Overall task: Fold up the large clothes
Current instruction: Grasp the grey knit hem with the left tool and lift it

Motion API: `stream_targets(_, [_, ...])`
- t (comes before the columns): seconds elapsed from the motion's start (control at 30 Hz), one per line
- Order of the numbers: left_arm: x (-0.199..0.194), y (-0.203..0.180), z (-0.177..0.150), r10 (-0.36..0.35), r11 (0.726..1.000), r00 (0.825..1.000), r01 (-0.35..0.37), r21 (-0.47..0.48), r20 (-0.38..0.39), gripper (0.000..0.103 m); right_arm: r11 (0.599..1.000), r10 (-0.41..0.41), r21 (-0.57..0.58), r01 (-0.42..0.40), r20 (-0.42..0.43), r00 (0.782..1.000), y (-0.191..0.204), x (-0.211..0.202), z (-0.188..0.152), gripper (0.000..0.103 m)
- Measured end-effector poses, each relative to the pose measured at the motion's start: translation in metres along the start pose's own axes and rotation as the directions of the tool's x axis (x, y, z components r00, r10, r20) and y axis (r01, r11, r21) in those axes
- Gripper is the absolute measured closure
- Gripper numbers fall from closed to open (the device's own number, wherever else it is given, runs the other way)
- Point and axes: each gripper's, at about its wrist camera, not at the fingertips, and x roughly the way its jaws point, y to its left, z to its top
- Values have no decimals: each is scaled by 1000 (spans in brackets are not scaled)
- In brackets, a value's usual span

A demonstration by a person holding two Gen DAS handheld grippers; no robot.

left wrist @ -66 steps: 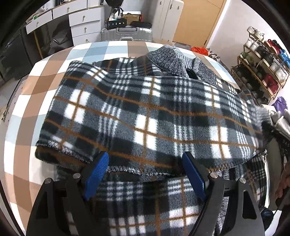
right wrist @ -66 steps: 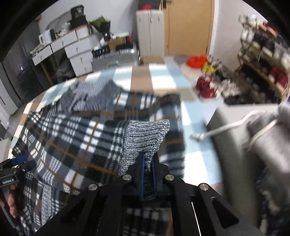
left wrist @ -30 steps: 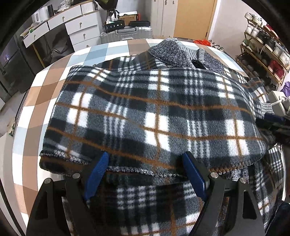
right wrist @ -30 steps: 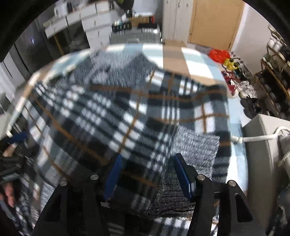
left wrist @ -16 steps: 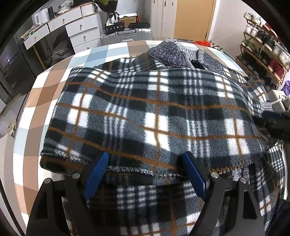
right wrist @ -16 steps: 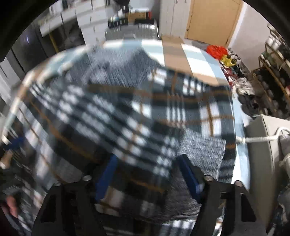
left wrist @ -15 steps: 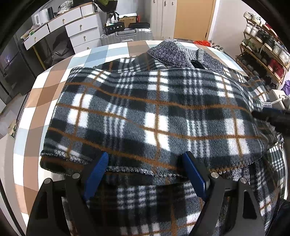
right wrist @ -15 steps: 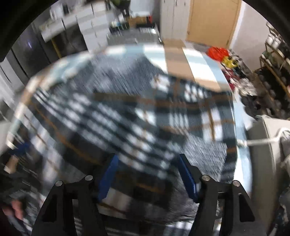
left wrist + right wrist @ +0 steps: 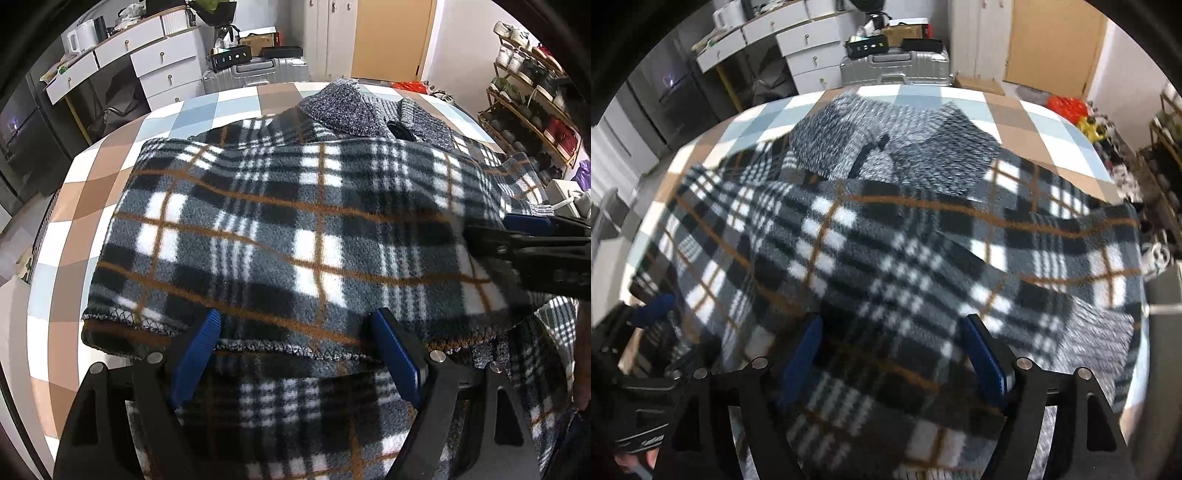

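The plaid fleece garment lies spread across the checked tabletop, a folded panel laid over its body with the stitched hem running just ahead of the left gripper. That gripper's jaws stand wide apart, pads clear of the cloth, hem between them; judged, it waits to take the edge for the next fold. The right gripper hangs over the garment's other side, jaws opening, fleece beneath them but not pinched, a grey knit cuff lying beyond its right jaw. A grey knit collar sits at the far end. Behind stand white drawers, a silver suitcase and a shoe rack.
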Motion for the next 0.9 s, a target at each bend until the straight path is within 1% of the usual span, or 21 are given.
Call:
stream_targets(0.03, [-5,1,1,-15,1000,1000,15,-14,-3,23,999,27,28,-27,17,999,-7,-9,-3,26])
stream_targets(0.07, [-10,1,4,-40,999,999,40,-23,2,23,995,71,72,-74,55,996,-15,-23,-8,26])
stream_targets(0.13, [-27,2,8,-114,993,993,115,-33,25,22,981,130,128,-147,131,983,-27,-50,-21,26])
stream_targets(0.2, [-38,0,11,-104,994,994,105,-19,40,22,964,170,167,-206,207,964,-36,-79,-41,25])
stream_targets(0.27, [-47,1,14,-96,995,993,97,-8,68,22,953,184,185,-240,278,943,-40,-107,-74,24])
stream_targets(0.3, [-53,2,18,-80,997,993,81,-6,83,22,948,192,187,-256,305,933,-41,-116,-87,20])
stream_targets(0.33, [-57,4,22,-87,996,991,88,-14,98,22,943,196,195,-268,325,925,-42,-124,-103,11])
stream_targets(0.37, [-58,6,27,-103,994,989,106,-26,106,22,937,191,213,-275,345,919,-44,-130,-120,5])
stream_targets(0.4, [-58,7,36,-127,991,987,131,-38,102,22,932,186,229,-280,361,914,-45,-133,-129,4])
stream_targets(0.43, [-55,5,48,-127,991,989,129,-32,74,22,925,182,250,-286,371,911,-47,-136,-143,3])
stream_targets(0.47, [-52,-1,56,-116,993,992,117,-18,53,22,919,194,257,-298,362,912,-49,-137,-151,3])
stream_targets(0.5, [-48,-6,74,-97,995,995,97,5,38,22,914,209,261,-310,354,912,-50,-137,-155,3])
stream_targets(0.53, [-45,-11,91,-68,998,997,68,11,40,22,908,225,265,-325,346,911,-51,-135,-156,3])
stream_targets(0.57, [-44,-15,99,-38,999,998,37,17,46,22,901,246,265,-344,342,907,-54,-132,-158,3])
stream_targets(0.6, [-39,-21,117,-1,999,999,-1,36,55,22,898,258,259,-356,345,902,-55,-132,-160,3])
stream_targets(0.67, [-22,-36,144,40,997,998,-42,60,46,22,904,260,240,-355,350,900,-56,-131,-158,3])
stream_targets(0.7, [-15,-41,148,46,997,998,-48,61,32,22,910,263,219,-352,350,899,-55,-133,-157,3])
stream_targets(0.73, [3,-48,163,60,996,998,-60,63,-3,22,920,260,193,-341,350,900,-55,-133,-155,3])
stream_targets(0.8, [25,-55,173,75,995,996,-72,74,-42,22,933,249,164,-321,352,902,-52,-135,-163,2])
stream_targets(0.83, [43,-60,183,107,991,992,-102,91,-59,22,935,251,153,-319,350,903,-53,-135,-164,2])
stream_targets(0.9, [57,-61,191,148,985,987,-143,93,-57,22,939,250,139,-313,347,904,-58,-134,-165,2])
